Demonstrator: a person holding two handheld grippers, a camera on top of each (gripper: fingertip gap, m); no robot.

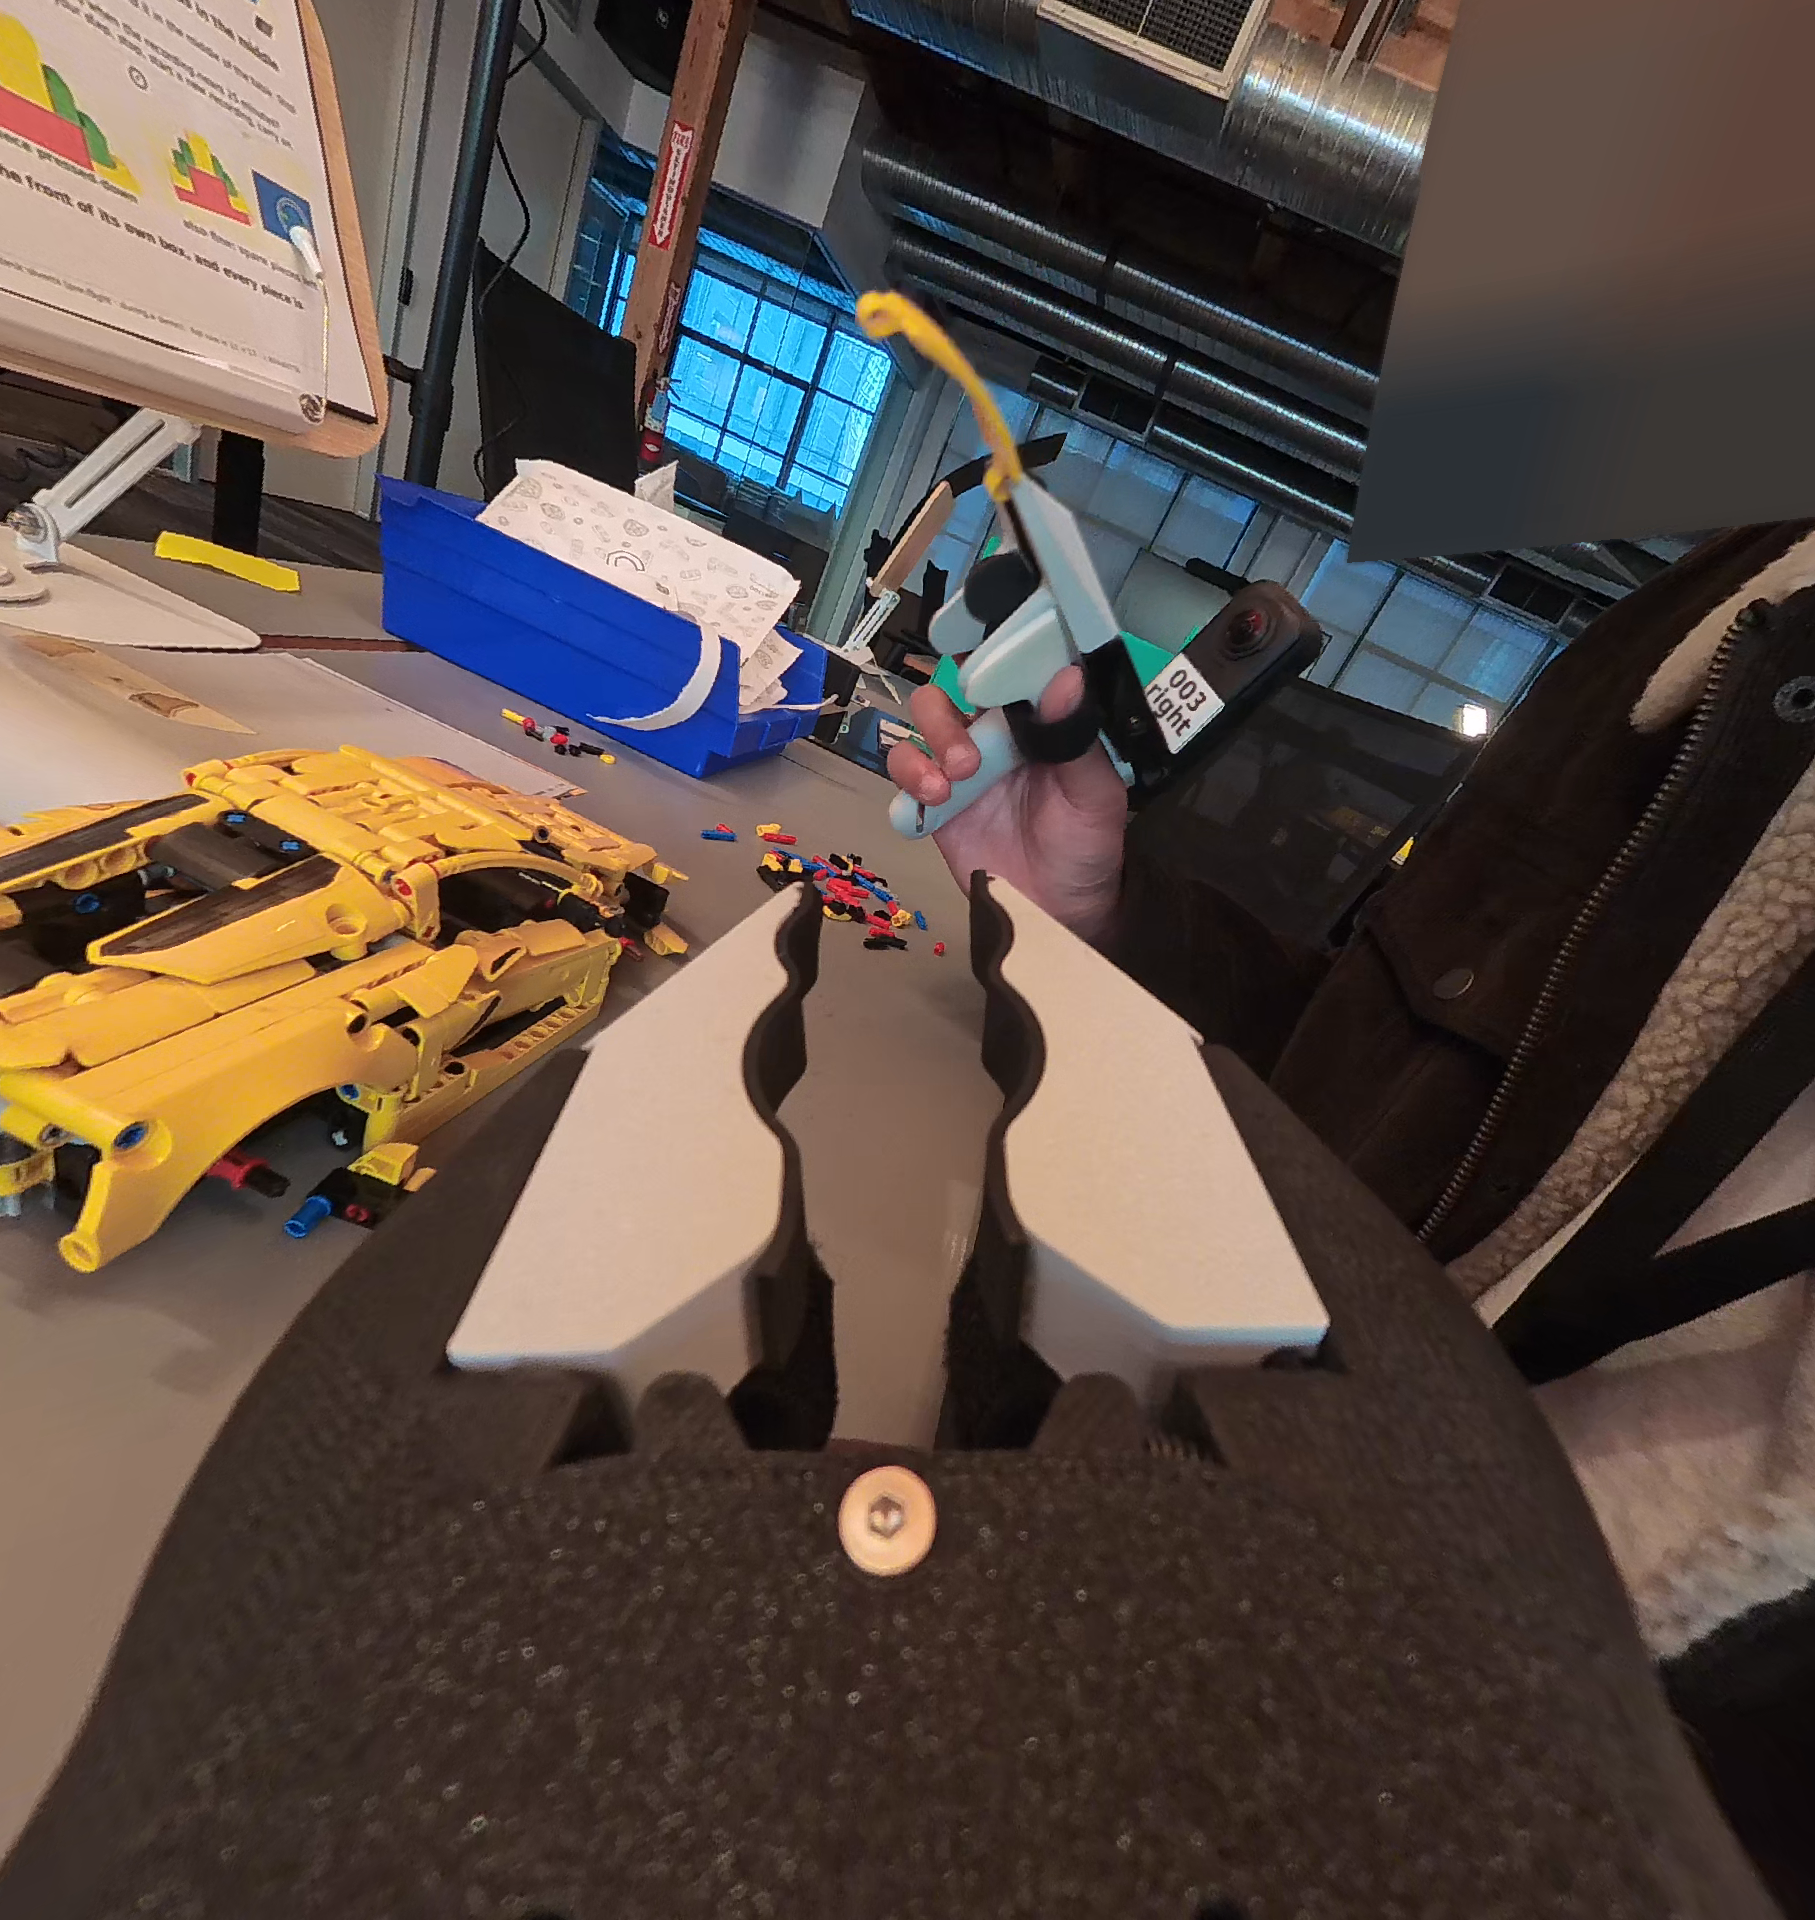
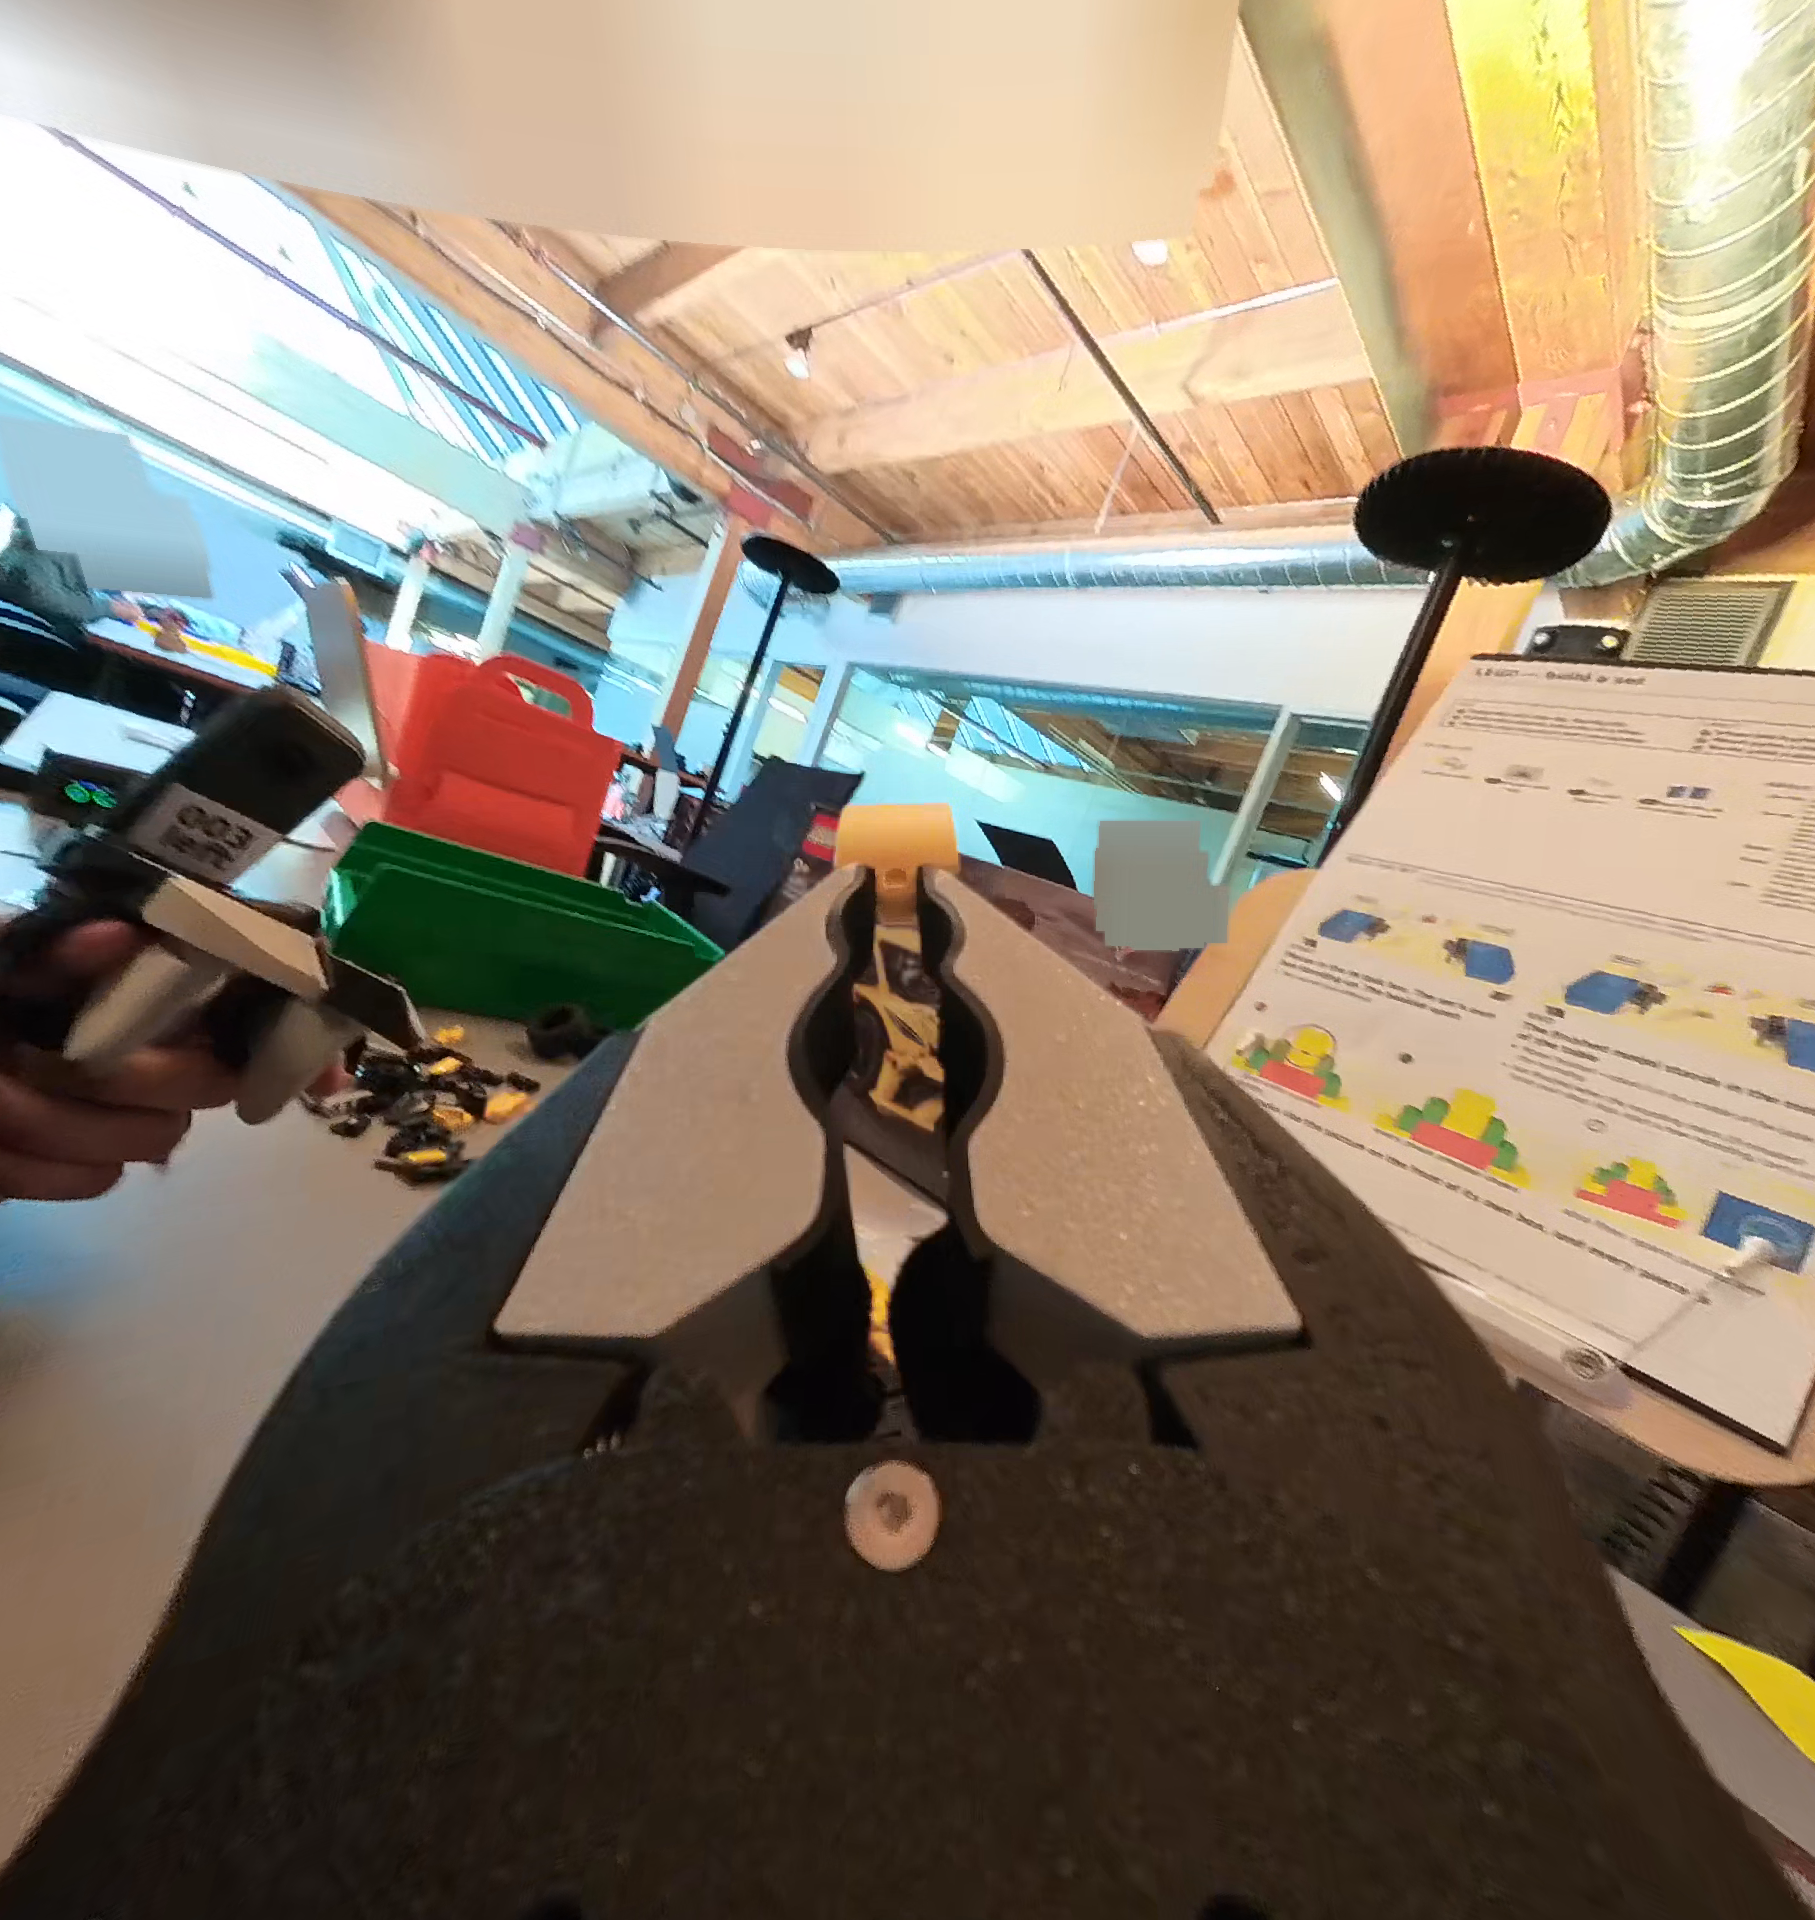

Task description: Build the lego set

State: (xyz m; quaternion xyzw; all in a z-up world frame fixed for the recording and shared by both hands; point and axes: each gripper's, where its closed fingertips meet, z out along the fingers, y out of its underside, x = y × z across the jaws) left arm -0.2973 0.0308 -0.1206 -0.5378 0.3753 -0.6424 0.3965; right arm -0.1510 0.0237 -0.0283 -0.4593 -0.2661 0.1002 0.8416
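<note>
A partly built yellow lego car (image 1: 259, 956) lies on the grey table (image 1: 882, 1143) at the left. My left gripper (image 1: 887, 894) is open and empty, low over the table, pointing at a scatter of small red, blue, black and yellow pins (image 1: 846, 883). My right gripper (image 2: 895, 878) is raised in the air and shut on a long curved yellow lego piece (image 2: 895, 842). In the left wrist view that piece (image 1: 944, 364) sticks up from the right gripper (image 1: 1017, 488), held in a hand. The left gripper also shows in the right wrist view (image 2: 363, 1003), above a pile of black and yellow pieces (image 2: 425, 1091).
A blue bin (image 1: 570, 623) with paper bags stands behind the pins. A green bin (image 2: 508, 935) and a red case (image 2: 498, 758) stand at the back. An instruction board (image 2: 1568, 1018) on a stand is at the right. A person's jacket (image 1: 1609, 935) is close by. About 20 centimetres separates my left fingertips from my right.
</note>
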